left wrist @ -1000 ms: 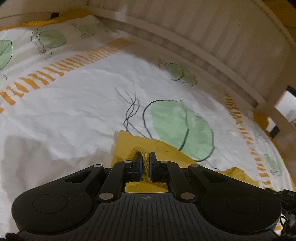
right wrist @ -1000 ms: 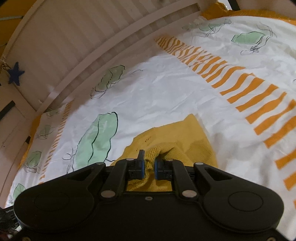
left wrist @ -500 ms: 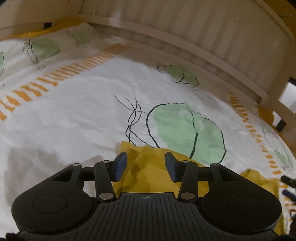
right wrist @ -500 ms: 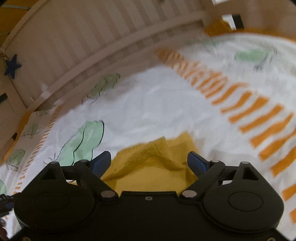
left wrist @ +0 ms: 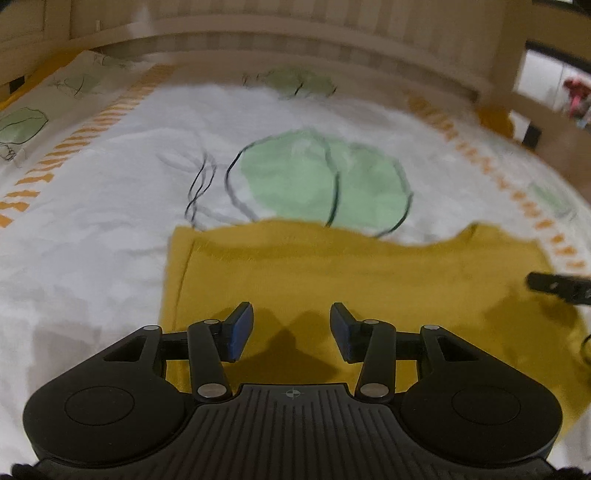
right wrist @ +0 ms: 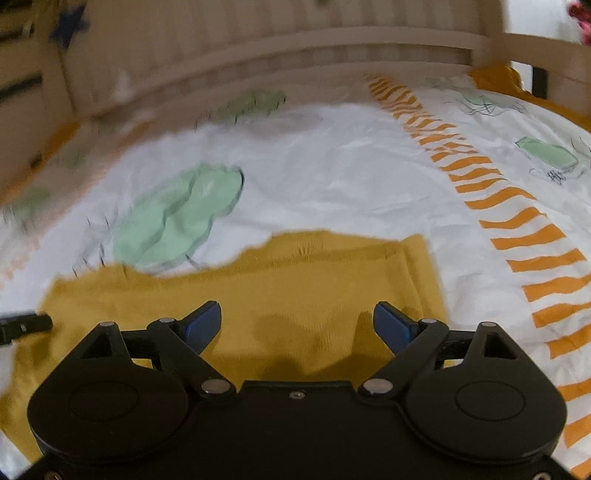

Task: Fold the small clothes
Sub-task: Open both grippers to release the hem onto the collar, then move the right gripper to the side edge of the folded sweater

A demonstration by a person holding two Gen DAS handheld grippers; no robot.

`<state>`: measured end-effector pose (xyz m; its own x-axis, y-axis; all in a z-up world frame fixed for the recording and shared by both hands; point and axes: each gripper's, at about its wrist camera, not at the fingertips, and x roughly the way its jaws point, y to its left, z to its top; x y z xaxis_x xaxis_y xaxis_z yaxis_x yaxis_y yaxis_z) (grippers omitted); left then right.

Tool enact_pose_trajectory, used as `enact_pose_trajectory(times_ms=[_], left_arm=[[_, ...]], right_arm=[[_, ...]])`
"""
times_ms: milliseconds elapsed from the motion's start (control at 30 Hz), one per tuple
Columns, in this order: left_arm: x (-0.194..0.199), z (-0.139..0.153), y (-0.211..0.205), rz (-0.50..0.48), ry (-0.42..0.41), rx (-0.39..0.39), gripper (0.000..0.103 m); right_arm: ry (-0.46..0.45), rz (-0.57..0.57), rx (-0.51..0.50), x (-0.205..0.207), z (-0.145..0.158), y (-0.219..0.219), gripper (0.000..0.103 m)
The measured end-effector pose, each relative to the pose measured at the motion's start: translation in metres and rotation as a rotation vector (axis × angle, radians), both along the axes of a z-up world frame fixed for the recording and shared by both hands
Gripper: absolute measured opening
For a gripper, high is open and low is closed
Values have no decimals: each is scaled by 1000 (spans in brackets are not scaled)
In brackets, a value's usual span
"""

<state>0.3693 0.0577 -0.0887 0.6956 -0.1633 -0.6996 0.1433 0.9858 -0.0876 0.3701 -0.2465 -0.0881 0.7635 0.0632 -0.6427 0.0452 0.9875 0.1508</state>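
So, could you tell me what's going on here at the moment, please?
A person is folding a small mustard-yellow knit garment on a bed sheet printed with green leaves and orange stripes, using a handheld gripper in each hand. The garment lies spread flat on the sheet. The left gripper and right gripper both hover over its near edge with jaws open, nothing between their pads. A slatted wooden rail runs behind the bed.

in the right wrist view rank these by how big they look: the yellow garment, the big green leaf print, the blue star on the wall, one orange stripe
1. yellow knit garment, by far
2. green leaf print
3. and 4. one orange stripe and the blue star: they look alike, and the star is farther off and blurred, so no ranking
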Motion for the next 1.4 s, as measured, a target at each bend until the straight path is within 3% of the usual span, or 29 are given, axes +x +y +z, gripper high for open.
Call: enact_pose_trajectory(times_ms=[133,267,467,667,967,1033,1100,1200,1400], left_arm=[[3,-9,16,37,15,0,45],[3,-6,23,61,23,-23,45],[-9,14,16,74,44,-72,46],[-38,24,-12,-26,80,-78,51],[-76,8,-47,-124,165,-122,51],[-79,-2,-57,-157,209,-103,51],[-83,-7,-65,-171,195,-50,51],[-86,-10,-74,-183,179,-11,60],[-79,-14,-85,-115,222,-47,83]], right_arm=[[63,-54,-52,5,-15,-9,91],[72,-128,-8,4,-19,-28,91],[62,-134,26,-2,-9,-32,91],[49,-128,83,-18,5,-37,92],[93,-79,67,-43,12,-43,93],[127,-49,45,-47,9,-41,95],[172,-28,14,-49,3,-40,95],[249,-7,-11,-51,-10,-41,96],[290,36,-23,-52,-19,-43,102]])
